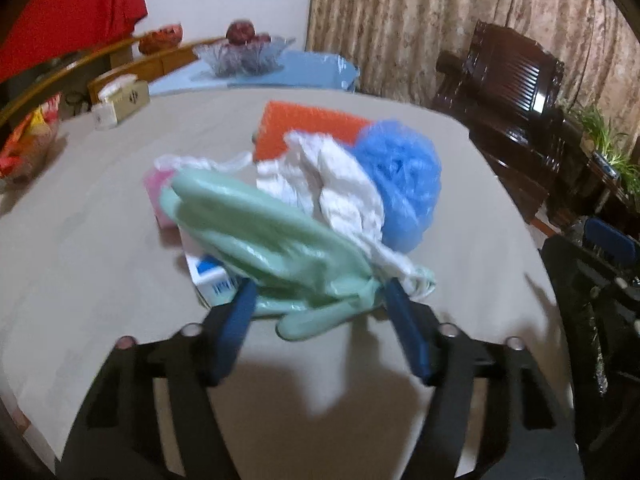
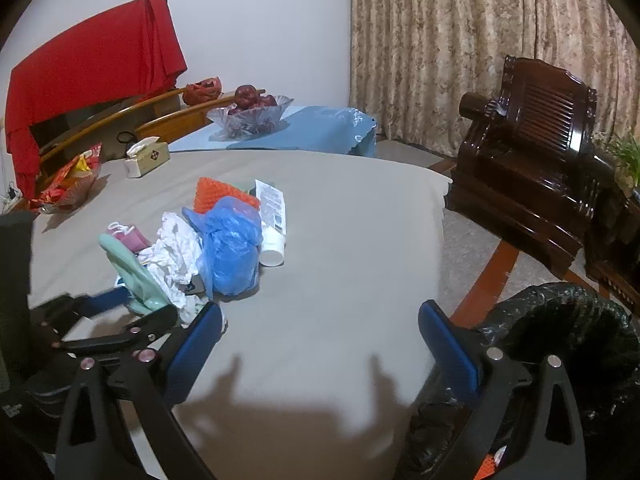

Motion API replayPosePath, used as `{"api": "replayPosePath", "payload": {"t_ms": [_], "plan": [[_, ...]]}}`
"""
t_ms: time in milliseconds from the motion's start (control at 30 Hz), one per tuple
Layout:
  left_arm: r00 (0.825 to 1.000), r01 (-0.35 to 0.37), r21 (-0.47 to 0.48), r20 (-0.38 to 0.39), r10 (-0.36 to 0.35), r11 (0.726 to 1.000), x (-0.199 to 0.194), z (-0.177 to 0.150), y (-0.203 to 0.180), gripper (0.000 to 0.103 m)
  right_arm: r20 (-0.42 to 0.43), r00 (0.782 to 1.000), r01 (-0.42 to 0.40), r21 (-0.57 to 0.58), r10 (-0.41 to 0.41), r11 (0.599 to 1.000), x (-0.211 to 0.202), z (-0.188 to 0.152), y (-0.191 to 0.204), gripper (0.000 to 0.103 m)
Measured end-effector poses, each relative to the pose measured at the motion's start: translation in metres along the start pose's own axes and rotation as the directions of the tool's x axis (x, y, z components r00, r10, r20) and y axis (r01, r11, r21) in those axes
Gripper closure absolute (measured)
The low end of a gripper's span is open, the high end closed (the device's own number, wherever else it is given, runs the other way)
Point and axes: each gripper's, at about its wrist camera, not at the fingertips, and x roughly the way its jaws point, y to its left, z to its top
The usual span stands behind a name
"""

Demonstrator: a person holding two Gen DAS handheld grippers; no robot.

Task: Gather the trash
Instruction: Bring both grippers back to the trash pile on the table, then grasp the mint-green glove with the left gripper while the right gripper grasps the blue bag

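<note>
Grasp step: left gripper [image 1: 316, 300] jaws half spread around pale green rubber glove [image 1: 256, 236] in trash pile on grey worktop [image 1: 100, 264], not yet pinching; right gripper [image 2: 320, 336] jaws spread, empty; next, probably squeezing, lifting toward black bag [image 2: 560, 328].

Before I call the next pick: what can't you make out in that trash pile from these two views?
- Left wrist view: whether the left gripper pads press the green glove; motion blur.
- Blue-and-white box: mostly under the glove, print unreadable.
- Pink item: half hidden behind the glove.
- Right wrist view: black bag contents; cut off by the edge.
</note>
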Motion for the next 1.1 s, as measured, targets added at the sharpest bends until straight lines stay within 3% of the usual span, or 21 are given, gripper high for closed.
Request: {"api": "replayPosePath", "payload": {"t_ms": [100,367,667,767,900,1000,1100], "plan": [[0.999,0.035,-0.011,0.003,-0.035,0.999,0.001,-0.002,0.001,0.061,-0.002,1.0,-0.003,-0.006,0.003,1.0,0.003,0.0,0.003,0.007],[0.998,0.066,-0.001,0.007,-0.066,0.998,-0.009,-0.005,0.001,0.089,-0.01,1.0,-0.018,-0.019,0.017,1.0,0.007,-0.002,0.012,0.007],[0.998,0.058,-0.026,-0.014,-0.058,0.998,-0.032,-0.018,0.036,0.091,-0.016,0.999,-0.042,-0.038,0.041,0.998,0.009,-0.004,0.027,0.007],[0.998,0.058,-0.037,-0.014,-0.058,0.998,-0.034,-0.021,0.043,0.079,-0.022,0.999,-0.049,-0.045,0.048,0.998,0.011,-0.005,0.034,0.007],[0.998,0.055,-0.046,0.008,-0.055,0.997,-0.038,-0.017,0.043,0.045,-0.03,0.998,-0.054,-0.059,0.052,0.997,0.012,-0.007,0.04,0.007],[0.998,0.054,-0.05,0.023,-0.053,0.997,-0.038,-0.012,0.041,0.03,-0.033,0.998,-0.051,-0.06,0.049,0.997,0.013,-0.008,0.042,0.007],[0.999,0.046,-0.063,0.015,-0.045,0.997,-0.03,-0.005,0.039,0.023,-0.035,0.998,-0.048,-0.054,0.046,0.997,0.014,-0.009,0.041,0.007]]}}
